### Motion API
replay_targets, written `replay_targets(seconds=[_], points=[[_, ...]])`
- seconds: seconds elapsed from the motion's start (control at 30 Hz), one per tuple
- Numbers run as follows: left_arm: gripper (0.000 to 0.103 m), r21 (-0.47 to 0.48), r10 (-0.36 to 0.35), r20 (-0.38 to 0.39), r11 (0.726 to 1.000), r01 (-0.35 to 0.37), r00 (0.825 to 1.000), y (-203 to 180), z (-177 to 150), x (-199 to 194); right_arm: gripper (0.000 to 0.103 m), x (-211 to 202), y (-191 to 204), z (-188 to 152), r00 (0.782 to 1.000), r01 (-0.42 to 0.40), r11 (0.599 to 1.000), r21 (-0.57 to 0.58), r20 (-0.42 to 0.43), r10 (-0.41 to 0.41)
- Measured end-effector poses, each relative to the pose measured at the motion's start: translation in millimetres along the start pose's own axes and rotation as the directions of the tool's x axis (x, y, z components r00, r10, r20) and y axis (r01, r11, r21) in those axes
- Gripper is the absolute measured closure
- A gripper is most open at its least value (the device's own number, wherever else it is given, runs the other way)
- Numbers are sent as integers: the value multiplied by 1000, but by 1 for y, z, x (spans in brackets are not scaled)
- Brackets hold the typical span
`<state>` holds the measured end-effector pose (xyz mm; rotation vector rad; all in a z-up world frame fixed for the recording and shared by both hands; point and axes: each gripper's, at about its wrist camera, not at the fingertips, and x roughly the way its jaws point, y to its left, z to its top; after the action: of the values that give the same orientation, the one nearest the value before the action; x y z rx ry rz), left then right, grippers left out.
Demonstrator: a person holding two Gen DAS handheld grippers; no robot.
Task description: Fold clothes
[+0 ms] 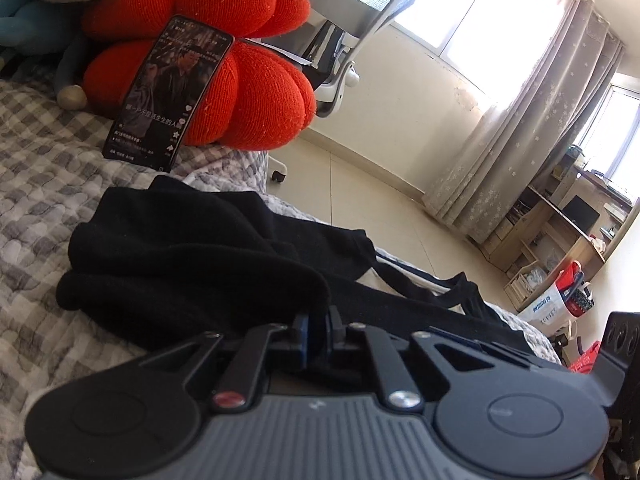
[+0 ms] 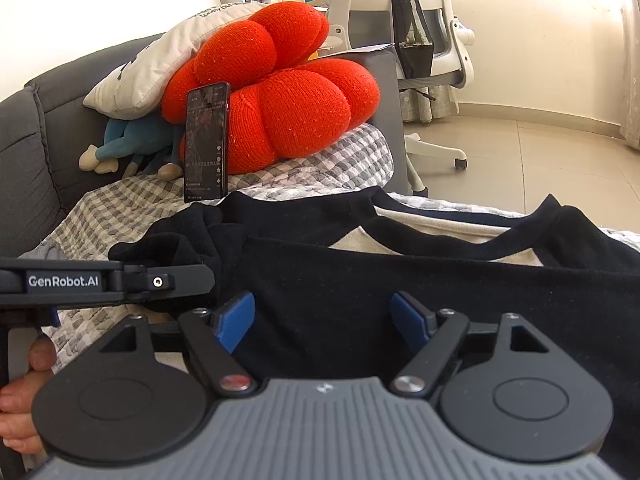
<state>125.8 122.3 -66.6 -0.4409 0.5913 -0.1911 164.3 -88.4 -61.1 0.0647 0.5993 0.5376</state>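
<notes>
A black knit sweatshirt (image 2: pixel 360 280) with a white panel is spread on a grey-checked quilted bedspread (image 1: pixel 36 184). A fold of it is pinched in the nearly closed left gripper (image 1: pixel 316 330); the right gripper (image 2: pixel 324 316), lettered "GenRobot.AI", is held wide above the cloth. A phone (image 2: pixel 206 140) leans against a red knitted cushion (image 2: pixel 288 108).

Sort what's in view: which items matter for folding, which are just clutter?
Job: black garment; left gripper, pinching its fabric; right gripper, open over it.
Clutter: phone, red cushion, white pillow, blue plush toy, office chair.
</notes>
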Motion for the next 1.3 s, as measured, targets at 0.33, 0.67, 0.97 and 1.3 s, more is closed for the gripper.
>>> replay_targets(seconds=[0.33,0.67,0.97,1.3], points=[[54,-142,63,81,989,-51,995,23,10,-26,17,1,4,0,1000,-5,1000,-25,-8,5],[59,-380,244,86,904,-195,966,45,19,-7,17,-2,2,0,1000,1,1000,-4,6,-1],[96,-290,346,127,909,-299,929,22,26,-3,17,-13,-7,1,997,51,997,51,47,-54],[96,40,65,206,996,-75,976,-27,15,-5,17,-31,-42,9,994,24,963,267,92,-50]])
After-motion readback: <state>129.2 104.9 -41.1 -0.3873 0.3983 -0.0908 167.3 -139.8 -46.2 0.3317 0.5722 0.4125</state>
